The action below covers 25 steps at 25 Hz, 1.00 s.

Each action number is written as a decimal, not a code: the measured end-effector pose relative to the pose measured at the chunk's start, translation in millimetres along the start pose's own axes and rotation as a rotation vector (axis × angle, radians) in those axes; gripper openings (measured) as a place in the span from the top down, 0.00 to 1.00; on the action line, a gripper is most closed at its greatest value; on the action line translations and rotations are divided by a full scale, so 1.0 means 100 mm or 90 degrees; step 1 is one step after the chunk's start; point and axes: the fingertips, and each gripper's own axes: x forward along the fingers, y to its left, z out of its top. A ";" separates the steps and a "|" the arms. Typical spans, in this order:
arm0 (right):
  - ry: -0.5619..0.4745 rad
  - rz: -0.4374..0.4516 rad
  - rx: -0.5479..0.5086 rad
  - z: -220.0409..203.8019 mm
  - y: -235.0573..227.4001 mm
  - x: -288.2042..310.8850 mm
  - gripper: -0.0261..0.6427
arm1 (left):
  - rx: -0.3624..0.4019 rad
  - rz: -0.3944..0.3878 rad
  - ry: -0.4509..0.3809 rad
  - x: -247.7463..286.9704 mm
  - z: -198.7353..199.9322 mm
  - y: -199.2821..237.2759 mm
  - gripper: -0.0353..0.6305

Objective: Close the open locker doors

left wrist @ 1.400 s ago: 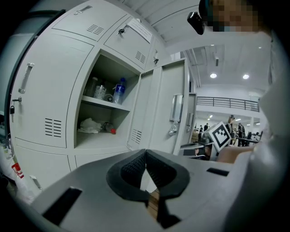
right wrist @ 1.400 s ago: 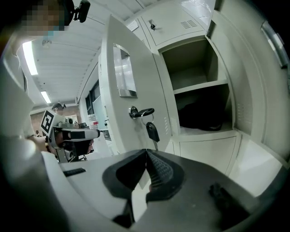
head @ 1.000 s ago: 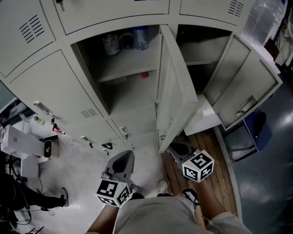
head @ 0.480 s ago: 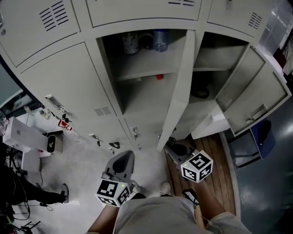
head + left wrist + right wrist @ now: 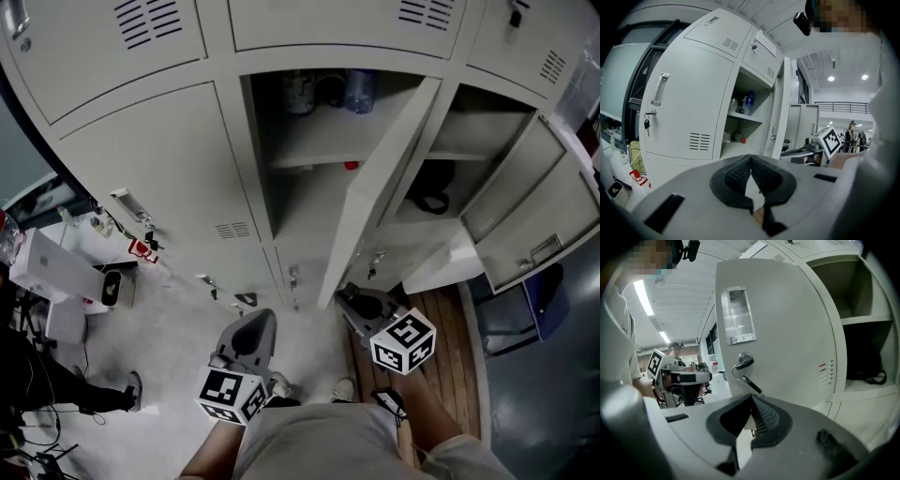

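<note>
Grey lockers (image 5: 141, 159) fill the wall ahead, two doors open. The middle door (image 5: 375, 187) hangs half-open, close in front of the right gripper (image 5: 751, 397); the far door (image 5: 525, 220) stands wide open further right. The left gripper (image 5: 751, 157) faces the open compartment. Both grippers' jaws are pressed together, holding nothing.

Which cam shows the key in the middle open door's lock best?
Right gripper view: the key hangs from the lock on the door, close up. Head view shows that door nearly edge-on, key too small to tell. Left gripper view sees only its inner side.
</note>
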 end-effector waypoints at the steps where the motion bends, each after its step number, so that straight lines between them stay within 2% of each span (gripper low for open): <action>1: -0.001 0.002 -0.002 0.01 0.00 0.03 0.92 | -0.001 0.002 -0.002 -0.01 0.00 0.03 0.92; 25: 0.013 0.036 -0.040 0.31 -0.02 0.94 0.92 | -0.018 0.056 -0.006 -0.15 0.02 0.78 0.92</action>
